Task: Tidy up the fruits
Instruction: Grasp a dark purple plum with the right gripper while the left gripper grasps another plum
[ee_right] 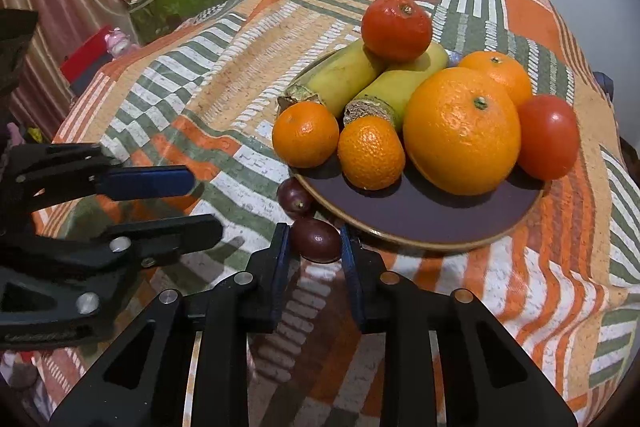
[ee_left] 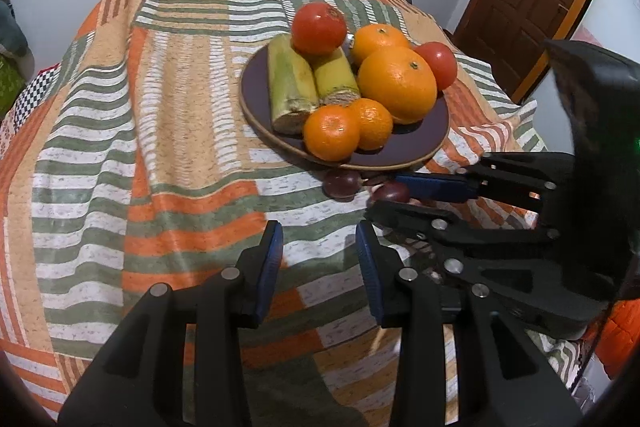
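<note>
A: Two grapes lie off the plate [ee_right: 420,227]; the right gripper [ee_right: 315,247] is clamped on the nearer grape [ee_right: 316,241], against the rim just ahead of its tips.
B: Advice?
A: Squeeze softly, lift clear of the rim, then set it on bare plate beyond. The left gripper [ee_left: 319,247] hangs parted, empty.
B: Any writing?
A: None I can read.

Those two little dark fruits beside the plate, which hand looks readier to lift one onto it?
The right. The right gripper is already shut on the nearer dark fruit, right by the plate rim. The left gripper hangs over bare cloth, holding nothing.
</note>
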A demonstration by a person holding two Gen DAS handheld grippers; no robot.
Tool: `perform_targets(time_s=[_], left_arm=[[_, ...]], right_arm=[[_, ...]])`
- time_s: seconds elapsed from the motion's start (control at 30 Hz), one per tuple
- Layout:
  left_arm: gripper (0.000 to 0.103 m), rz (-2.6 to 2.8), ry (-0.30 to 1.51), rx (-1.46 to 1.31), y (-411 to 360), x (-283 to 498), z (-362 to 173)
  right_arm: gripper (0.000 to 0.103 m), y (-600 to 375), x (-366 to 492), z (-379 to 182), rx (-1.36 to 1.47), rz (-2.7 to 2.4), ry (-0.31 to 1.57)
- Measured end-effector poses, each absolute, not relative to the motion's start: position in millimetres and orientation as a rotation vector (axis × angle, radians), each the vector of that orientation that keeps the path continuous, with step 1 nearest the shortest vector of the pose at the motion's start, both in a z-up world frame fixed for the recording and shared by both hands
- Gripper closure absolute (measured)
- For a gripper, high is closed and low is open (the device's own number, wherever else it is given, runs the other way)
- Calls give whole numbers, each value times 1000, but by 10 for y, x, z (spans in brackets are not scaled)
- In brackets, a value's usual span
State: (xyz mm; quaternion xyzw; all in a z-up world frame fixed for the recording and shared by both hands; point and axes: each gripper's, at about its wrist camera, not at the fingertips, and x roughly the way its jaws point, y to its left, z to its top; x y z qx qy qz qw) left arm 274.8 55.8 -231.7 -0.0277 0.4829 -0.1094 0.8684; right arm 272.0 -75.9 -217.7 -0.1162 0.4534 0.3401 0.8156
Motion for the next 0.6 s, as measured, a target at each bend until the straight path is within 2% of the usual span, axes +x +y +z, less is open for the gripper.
perform_targets(time_s=[0.5, 0.57, 0.6], left_arm=[[65, -195, 1056, 7, 258, 3126, -2505], [70, -186, 1048, 27, 233, 3130, -2507], [77, -182, 1048, 41, 216, 3132, -2513]], right_arm=[[80, -1448, 2664, -1982, -164, 675, 904], [80, -1491, 2653, -1975, -153, 677, 897], [80, -1497, 2667, -1968, -149, 678, 897]])
